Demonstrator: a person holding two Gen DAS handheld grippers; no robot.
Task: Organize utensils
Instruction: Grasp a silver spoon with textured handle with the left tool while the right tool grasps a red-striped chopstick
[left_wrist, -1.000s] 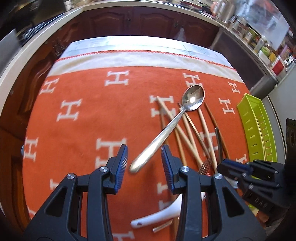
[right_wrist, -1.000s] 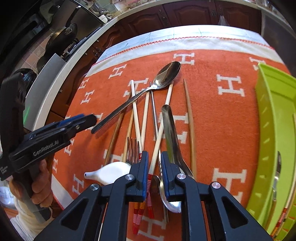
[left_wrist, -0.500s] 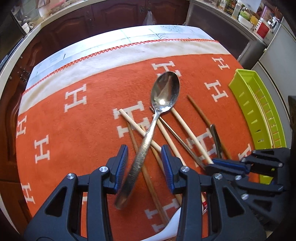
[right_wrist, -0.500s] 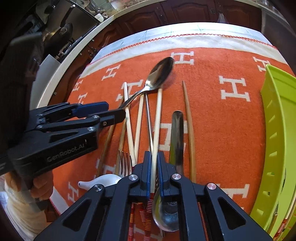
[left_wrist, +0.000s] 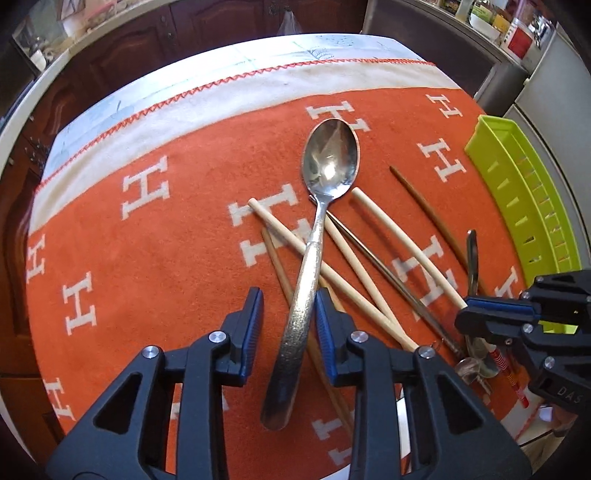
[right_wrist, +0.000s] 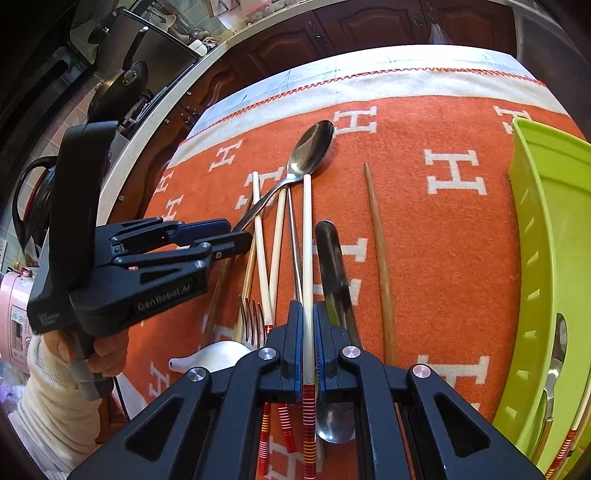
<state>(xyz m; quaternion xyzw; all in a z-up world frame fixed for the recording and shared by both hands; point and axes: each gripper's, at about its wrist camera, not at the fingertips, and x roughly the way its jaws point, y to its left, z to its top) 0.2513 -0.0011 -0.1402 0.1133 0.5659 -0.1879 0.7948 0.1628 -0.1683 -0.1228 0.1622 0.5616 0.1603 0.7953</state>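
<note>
A large metal spoon (left_wrist: 328, 162) lies across several pale chopsticks (left_wrist: 402, 243) on the orange cloth. My left gripper (left_wrist: 288, 314) straddles its handle with the jaws closing. The right pad is at the handle and a gap shows at the left pad. In the right wrist view, my right gripper (right_wrist: 306, 325) is shut on a pale chopstick (right_wrist: 307, 236) with a red-striped end, low over the cloth. That view also shows the left gripper (right_wrist: 238, 232) at the large metal spoon (right_wrist: 310, 151). The right gripper (left_wrist: 463, 314) shows at the right of the left wrist view.
A second metal spoon (right_wrist: 332, 273), a brown chopstick (right_wrist: 380, 266), a fork (right_wrist: 251, 314) and a white ceramic spoon (right_wrist: 218, 356) lie in the pile. A green slotted tray (right_wrist: 532, 258) on the right holds a few utensils. A person's hand (right_wrist: 107, 354) holds the left gripper.
The left gripper moved over the spoon's handle, rolled to line up with it, and its jaws narrowed. The right gripper's jaws shut on the pale chopstick.
</note>
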